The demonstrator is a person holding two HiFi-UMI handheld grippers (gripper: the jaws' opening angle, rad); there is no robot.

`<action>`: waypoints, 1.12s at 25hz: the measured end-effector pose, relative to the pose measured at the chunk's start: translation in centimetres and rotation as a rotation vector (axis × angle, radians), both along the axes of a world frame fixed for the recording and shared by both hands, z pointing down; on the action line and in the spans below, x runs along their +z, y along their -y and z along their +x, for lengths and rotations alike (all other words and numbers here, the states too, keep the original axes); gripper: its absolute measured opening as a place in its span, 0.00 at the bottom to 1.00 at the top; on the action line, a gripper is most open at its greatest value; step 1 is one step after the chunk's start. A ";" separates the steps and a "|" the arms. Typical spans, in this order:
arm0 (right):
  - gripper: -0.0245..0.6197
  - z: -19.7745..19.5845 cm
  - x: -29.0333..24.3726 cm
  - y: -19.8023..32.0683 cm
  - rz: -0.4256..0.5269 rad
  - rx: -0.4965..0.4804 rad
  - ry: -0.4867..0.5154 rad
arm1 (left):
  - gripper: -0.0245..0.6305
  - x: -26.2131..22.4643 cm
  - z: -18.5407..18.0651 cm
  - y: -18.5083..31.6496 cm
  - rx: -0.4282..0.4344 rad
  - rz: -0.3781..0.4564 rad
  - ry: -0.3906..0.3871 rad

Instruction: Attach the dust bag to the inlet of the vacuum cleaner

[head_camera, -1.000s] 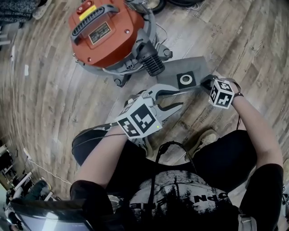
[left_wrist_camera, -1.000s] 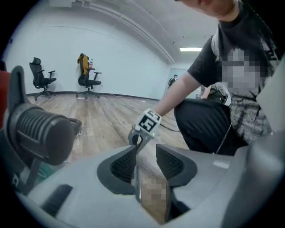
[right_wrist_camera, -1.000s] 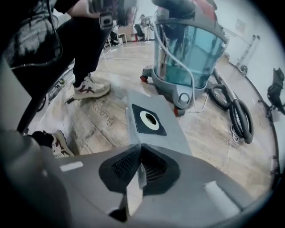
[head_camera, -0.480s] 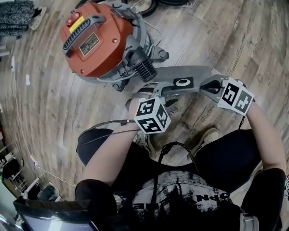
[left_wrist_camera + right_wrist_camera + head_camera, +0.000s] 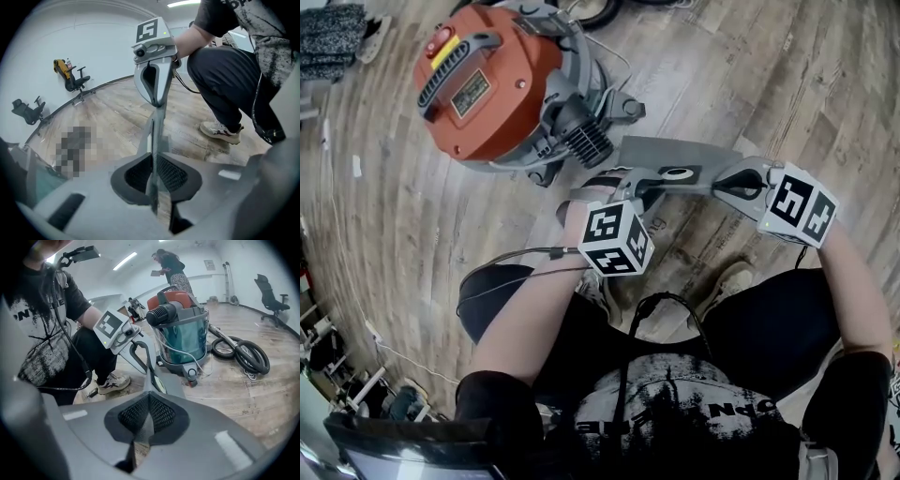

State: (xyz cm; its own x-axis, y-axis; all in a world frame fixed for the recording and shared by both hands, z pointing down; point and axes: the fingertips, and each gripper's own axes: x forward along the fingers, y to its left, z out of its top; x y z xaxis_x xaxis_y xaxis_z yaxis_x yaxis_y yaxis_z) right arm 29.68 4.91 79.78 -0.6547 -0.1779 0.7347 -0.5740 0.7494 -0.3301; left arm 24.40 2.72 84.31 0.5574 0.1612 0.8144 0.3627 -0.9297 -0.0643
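The grey dust bag (image 5: 675,153), with its black collar and white ring (image 5: 678,173), hangs flat above the wooden floor between both grippers. My left gripper (image 5: 630,185) has just been closing and now pinches the bag's left edge (image 5: 157,136), which shows edge-on between its pads. My right gripper (image 5: 719,184) is shut on the bag's right edge (image 5: 165,386). The orange-topped vacuum cleaner (image 5: 492,80) stands just beyond and to the left, its black ribbed inlet (image 5: 588,141) facing the bag. In the right gripper view the inlet (image 5: 161,315) tops the teal tank.
A coiled black hose (image 5: 243,355) lies on the floor right of the vacuum. My shoes (image 5: 727,281) are below the bag. A black cable (image 5: 525,258) trails from my left arm. Another person (image 5: 171,268) stands far behind the vacuum. Office chairs (image 5: 75,79) line the wall.
The left gripper came down with open jaws onto the bag's left edge and closed on it. The right gripper lifted the bag off the floor, holding its right edge.
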 end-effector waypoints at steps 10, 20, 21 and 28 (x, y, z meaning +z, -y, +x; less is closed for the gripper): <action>0.36 -0.2 0.7 0.6 0.158 -0.113 -0.243 | 0.08 -0.7 0.9 0.8 -0.068 -0.054 0.002; 0.10 -1.6 4.3 2.5 0.313 -0.299 -0.566 | 0.08 -1.5 1.4 0.5 -0.048 -0.047 -0.012; 0.09 -1.6 4.2 2.8 0.319 -0.307 -0.563 | 0.08 -1.5 1.3 0.6 -0.052 -0.043 -0.019; 0.09 -1.7 1.8 3.2 0.356 -0.357 -0.449 | 0.20 -1.3 1.1 0.8 -0.062 0.001 -0.014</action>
